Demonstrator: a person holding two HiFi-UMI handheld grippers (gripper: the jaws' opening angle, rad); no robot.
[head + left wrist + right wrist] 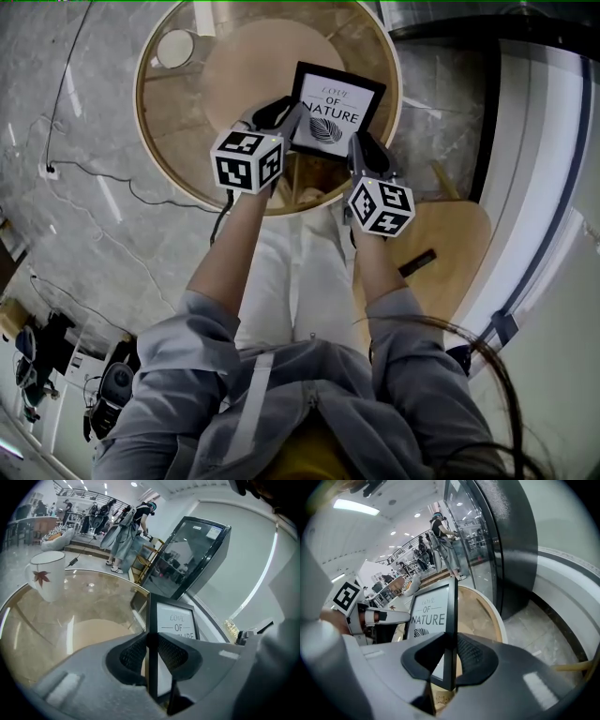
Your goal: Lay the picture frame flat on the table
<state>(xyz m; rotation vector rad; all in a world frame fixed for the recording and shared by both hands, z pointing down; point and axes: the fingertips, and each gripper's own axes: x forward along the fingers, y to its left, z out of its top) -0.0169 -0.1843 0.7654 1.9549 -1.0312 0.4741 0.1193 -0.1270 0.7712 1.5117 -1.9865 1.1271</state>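
the picture frame (335,111) is held above the round glass-topped counter (178,131), close to its near edge, tilted rather than flat, its printed face turned up toward the person. the left hand-held gripper (281,114) pinches the frame's left side, pads pressed on both faces of the black moulding (152,651). the right hand-held gripper (361,150) pinches the right side the same way (451,653). whether the frame's lower edge touches the counter cannot be told. a white mug (174,48) stands by the far left edge, well apart.

Lobby-like hall: marble floor (89,122), glass partition (187,557), balcony railing (89,493), people (123,531).
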